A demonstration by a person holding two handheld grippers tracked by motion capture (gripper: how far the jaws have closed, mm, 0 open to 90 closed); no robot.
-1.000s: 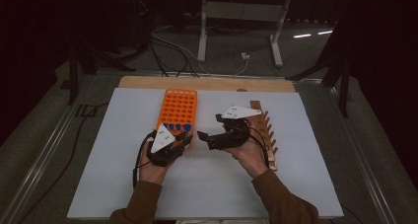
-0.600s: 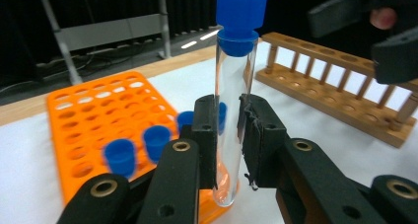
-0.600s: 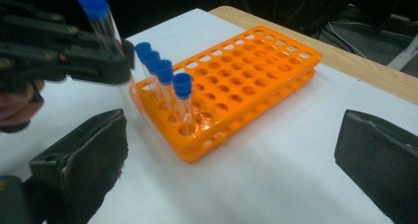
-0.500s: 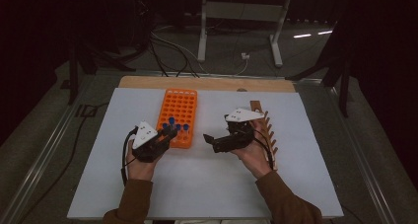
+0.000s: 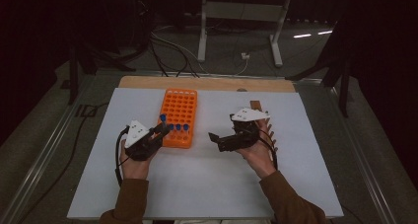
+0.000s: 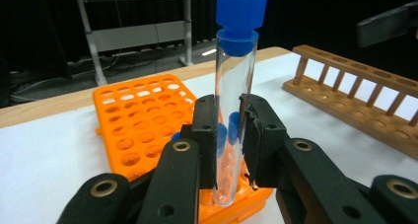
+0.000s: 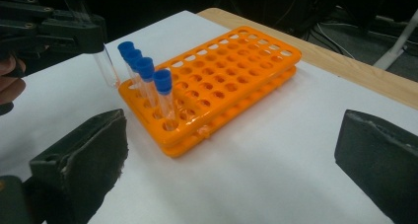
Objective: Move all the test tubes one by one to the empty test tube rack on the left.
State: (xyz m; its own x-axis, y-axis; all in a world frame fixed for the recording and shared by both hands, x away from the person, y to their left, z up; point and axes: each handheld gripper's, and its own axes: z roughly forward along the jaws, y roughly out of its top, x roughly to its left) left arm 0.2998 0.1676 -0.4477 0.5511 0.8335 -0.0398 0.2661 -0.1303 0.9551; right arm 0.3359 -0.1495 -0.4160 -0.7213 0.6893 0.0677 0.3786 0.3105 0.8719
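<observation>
While your left gripper (image 6: 229, 135) clamps the tube (image 6: 235, 100) upright just off the orange rack (image 5: 180, 116), and your right gripper (image 7: 231, 160) stands open and empty, keep the tube vertical carrying it toward the wooden rack (image 6: 355, 93).

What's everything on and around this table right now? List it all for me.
Held test tube: one, clear with blue cap, upright in the left gripper.
Racked test tubes: four, blue-capped, along the orange rack's near edge.
Orange rack: one, left of centre.
Wooden rack: one, brown, right side.
Table: one, white top.
Cables: several, on the floor behind.
Left gripper: black, shut on the tube.
Right gripper: black, open, empty.
</observation>
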